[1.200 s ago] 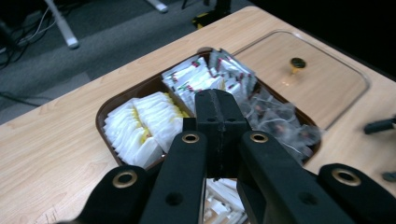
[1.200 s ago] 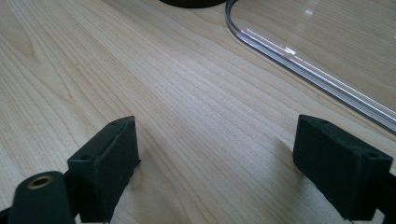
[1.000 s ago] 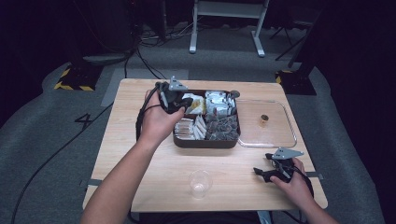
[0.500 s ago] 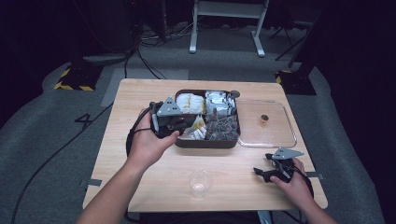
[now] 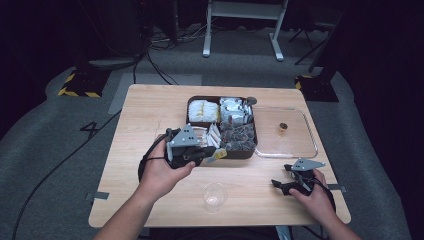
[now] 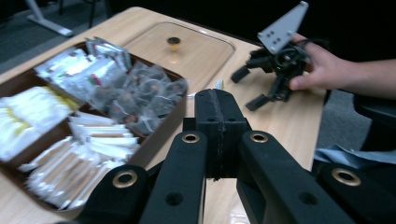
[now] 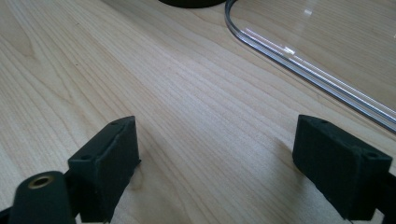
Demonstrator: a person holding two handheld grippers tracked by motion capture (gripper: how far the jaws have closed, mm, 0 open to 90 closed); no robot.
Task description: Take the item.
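gripping a packet (image 5: pixel 218 155) in left gripper (image 5: pixel 214 156)

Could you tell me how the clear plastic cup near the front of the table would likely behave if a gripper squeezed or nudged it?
The clear plastic cup looks thin-walled and empty, so it is probably very light and would slide or tip at a nudge. Its walls would likely flex under a firm squeeze. It stands upright on the table, touching nothing.
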